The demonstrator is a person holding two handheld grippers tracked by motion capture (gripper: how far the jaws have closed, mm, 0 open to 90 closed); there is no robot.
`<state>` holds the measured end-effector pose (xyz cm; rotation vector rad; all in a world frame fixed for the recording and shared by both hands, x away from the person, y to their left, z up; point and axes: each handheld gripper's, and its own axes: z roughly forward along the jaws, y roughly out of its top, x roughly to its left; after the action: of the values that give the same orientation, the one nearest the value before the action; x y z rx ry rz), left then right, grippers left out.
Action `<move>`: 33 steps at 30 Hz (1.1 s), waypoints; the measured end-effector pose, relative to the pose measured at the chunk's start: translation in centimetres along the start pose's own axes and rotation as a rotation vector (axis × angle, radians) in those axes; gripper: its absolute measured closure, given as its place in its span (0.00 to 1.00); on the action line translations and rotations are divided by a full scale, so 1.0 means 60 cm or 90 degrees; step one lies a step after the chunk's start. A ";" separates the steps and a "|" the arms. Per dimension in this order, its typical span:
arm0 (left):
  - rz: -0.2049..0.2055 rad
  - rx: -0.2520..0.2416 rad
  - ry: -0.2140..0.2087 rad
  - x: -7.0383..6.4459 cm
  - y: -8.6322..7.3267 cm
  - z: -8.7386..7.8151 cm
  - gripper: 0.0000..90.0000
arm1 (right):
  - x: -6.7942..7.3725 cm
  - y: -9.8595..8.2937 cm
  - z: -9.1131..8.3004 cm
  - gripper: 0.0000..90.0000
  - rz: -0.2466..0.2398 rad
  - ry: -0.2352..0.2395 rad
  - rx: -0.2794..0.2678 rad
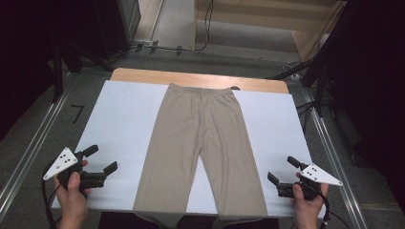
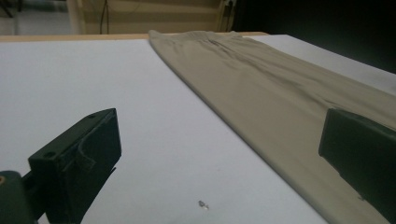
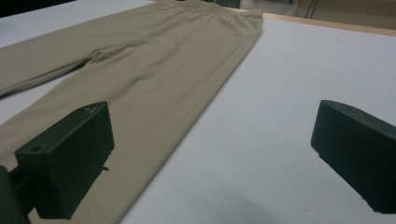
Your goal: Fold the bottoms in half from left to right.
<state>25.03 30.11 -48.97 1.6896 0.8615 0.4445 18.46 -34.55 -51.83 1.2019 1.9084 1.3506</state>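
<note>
**High view: one pair of trousers, two open tongs**

High view shows a single pair of beige trousers (image 1: 200, 148) spread flat down the middle of the desk (image 1: 124, 119), waistband at the far edge, both legs running toward the person, their hems reaching the near edge. The desk carries one white sheet, with a strip of bare wood showing at the far side.

There are two tongs, one in each hand. The left tongs (image 1: 101, 159) sit over the white surface at the near left corner, beside the trouser leg on that side but apart from it. The left hand (image 1: 72, 188) grips them from below, forearm coming up from the bottom edge, the jaws pointing toward the trousers. Their jaws stand wide apart and hold nothing; the left gripper view confirms this, with the white sheet between the two black jaws and the trouser edge running past the right-hand one.

The right tongs (image 1: 282, 170) mirror them at the near right corner, held by the right hand (image 1: 305, 198). Their jaws are likewise spread and empty; in the right gripper view one jaw hangs over the cloth, the other over the sheet.
</note>
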 end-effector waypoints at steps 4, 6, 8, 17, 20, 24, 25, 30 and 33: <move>0.025 -0.002 0.012 -0.011 0.026 0.007 0.00 | 0.005 0.005 -0.003 0.00 0.007 0.003 -0.010; 0.048 0.002 0.014 -0.016 0.043 0.014 0.00 | 0.008 0.009 -0.003 0.00 0.005 0.002 -0.012; 0.063 0.005 0.015 -0.021 0.057 0.022 0.00 | 0.012 0.014 -0.006 0.00 -0.001 -0.001 -0.015; 0.074 0.014 -0.019 -0.014 0.116 0.083 0.00 | 0.032 0.037 -0.016 0.00 -0.004 0.000 -0.024; 0.079 0.014 -0.025 -0.004 0.143 0.108 0.00 | 0.041 0.042 -0.017 0.00 0.006 0.008 -0.024; 0.080 0.019 -0.036 0.009 0.177 0.145 0.00 | 0.057 0.049 -0.017 0.00 -0.008 0.020 -0.021; 0.078 0.019 -0.038 0.012 0.184 0.155 0.00 | 0.060 0.051 -0.015 0.00 -0.014 0.023 -0.020; 0.073 0.027 -0.049 0.024 0.209 0.206 0.00 | 0.077 0.056 -0.011 0.00 -0.025 0.041 -0.020; 0.047 0.023 -0.065 0.034 0.219 0.235 0.00 | 0.085 0.055 -0.009 0.00 -0.033 0.045 -0.018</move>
<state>40.09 20.86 -41.01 1.7669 0.7388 0.3917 16.83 -29.98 -48.18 1.0969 1.9494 1.4042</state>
